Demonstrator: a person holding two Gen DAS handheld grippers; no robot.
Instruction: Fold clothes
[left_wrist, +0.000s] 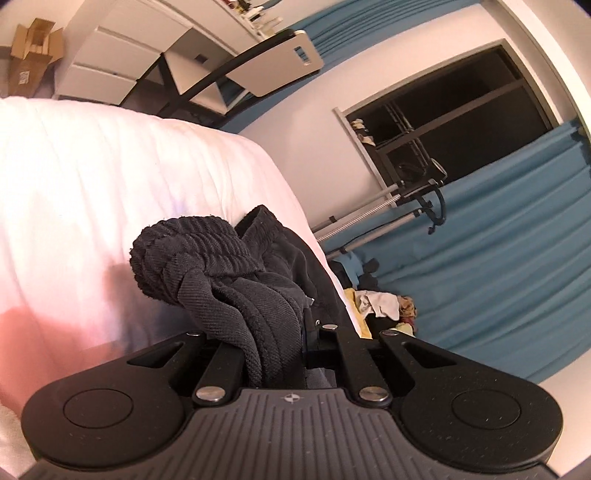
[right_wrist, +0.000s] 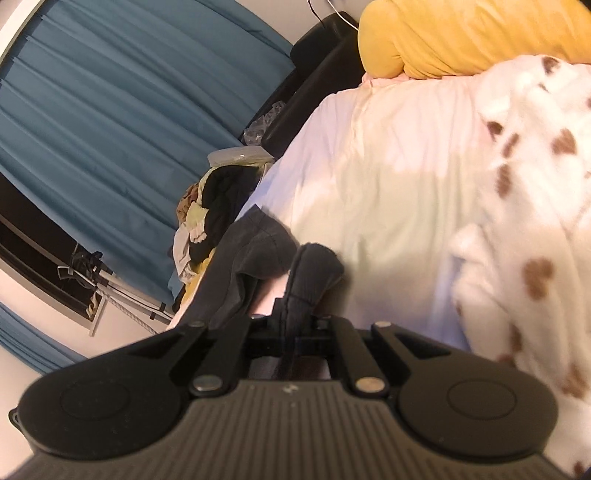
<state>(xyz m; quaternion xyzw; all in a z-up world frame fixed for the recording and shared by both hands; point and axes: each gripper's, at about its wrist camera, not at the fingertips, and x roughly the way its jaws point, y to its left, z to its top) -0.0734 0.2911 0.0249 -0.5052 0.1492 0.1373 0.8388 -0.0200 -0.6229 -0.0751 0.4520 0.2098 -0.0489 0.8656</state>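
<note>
The left gripper (left_wrist: 273, 332) pinches the dark grey ribbed-knit garment (left_wrist: 207, 258) between its fingers; the bunched cloth rises ahead of them, its ribbed cuff folded over, above the white quilted bed cover (left_wrist: 110, 177). The right gripper (right_wrist: 295, 325) has its fingers pressed together on another fold of the same garment (right_wrist: 310, 273); the remaining fabric drapes left toward the bed edge. Beside the bed lies a pile of mixed yellow, white and black laundry (right_wrist: 207, 214), in front of a blue pleated curtain (right_wrist: 110, 110). A white fleece blanket with brown spots (right_wrist: 535, 221) covers the bed's right side; a yellow cushion (right_wrist: 461, 33) lies beyond it.
</note>
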